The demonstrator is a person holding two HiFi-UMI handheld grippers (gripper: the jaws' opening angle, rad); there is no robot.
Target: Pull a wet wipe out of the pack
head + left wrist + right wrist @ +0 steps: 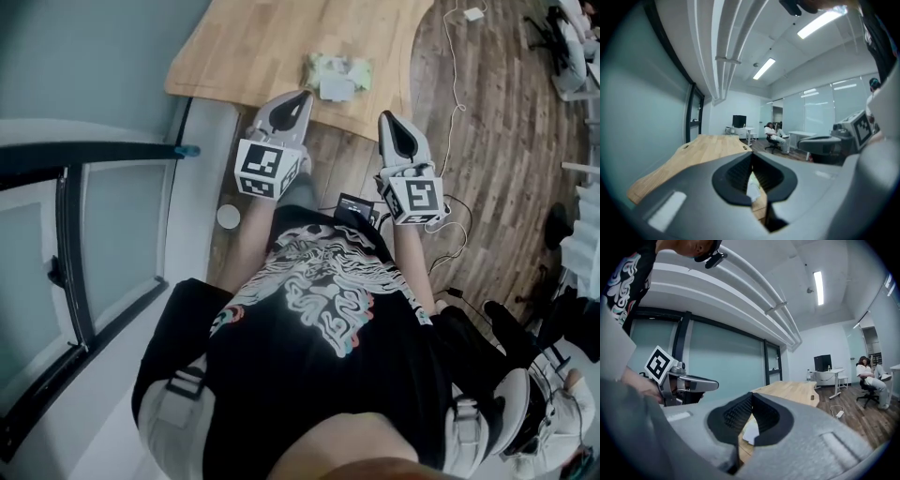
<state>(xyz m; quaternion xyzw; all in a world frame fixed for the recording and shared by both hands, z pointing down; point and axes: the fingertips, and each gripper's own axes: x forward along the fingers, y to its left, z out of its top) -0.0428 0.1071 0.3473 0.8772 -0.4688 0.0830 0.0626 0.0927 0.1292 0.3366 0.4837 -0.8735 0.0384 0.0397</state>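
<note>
The wet wipe pack (pixel 337 75), pale green with a white flap, lies near the front edge of the wooden table (pixel 253 47). My left gripper (pixel 302 97) is shut and empty, its tip just short of the pack's left side, over the table edge. Right of it, my right gripper (pixel 388 118) is also shut and empty, off the table's edge and a little short of the pack. In the left gripper view the jaws (pixel 751 155) meet and the pack (pixel 753 187) shows in the gap below them. The right gripper view shows its closed jaws (pixel 751 397) with the pack (pixel 750 432) beyond.
A black-framed glass partition (pixel 75 234) stands at the left. A white round object (pixel 228 216) and a cable with a white plug (pixel 473 13) lie on the wood floor. A person sits in an office chair (pixel 774 138) far behind the table.
</note>
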